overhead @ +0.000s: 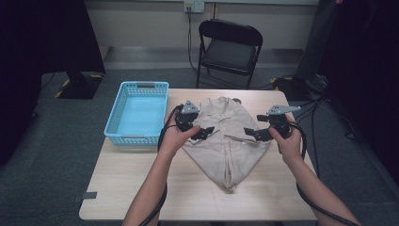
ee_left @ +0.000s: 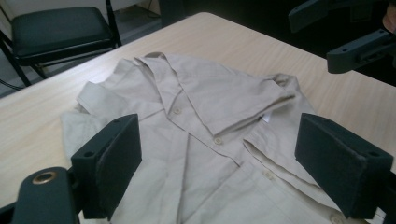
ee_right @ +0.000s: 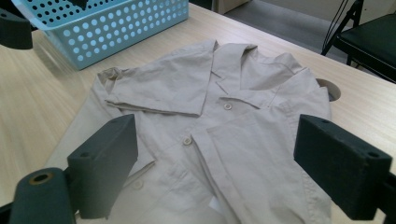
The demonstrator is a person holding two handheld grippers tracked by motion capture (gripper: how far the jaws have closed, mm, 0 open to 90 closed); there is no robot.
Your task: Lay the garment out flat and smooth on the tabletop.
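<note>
A beige button-up shirt (overhead: 226, 146) lies flat on the wooden table (overhead: 136, 179), collar toward the far edge, both sleeves folded in over the front. My left gripper (overhead: 207, 132) hovers over the shirt's left side and my right gripper (overhead: 251, 134) over its right side, each pointing inward. In the left gripper view the left gripper (ee_left: 229, 158) is open, with the shirt (ee_left: 201, 102) lying below the gap. In the right gripper view the right gripper (ee_right: 224, 161) is open too, above the shirt (ee_right: 177, 88). Neither one touches the cloth.
A light blue perforated basket (overhead: 123, 101) stands on the table's far left, seen also as the basket (ee_right: 116, 23). A black folding chair (overhead: 230, 47) stands beyond the table. A round hole (ee_right: 332, 91) is cut in the tabletop beside the collar.
</note>
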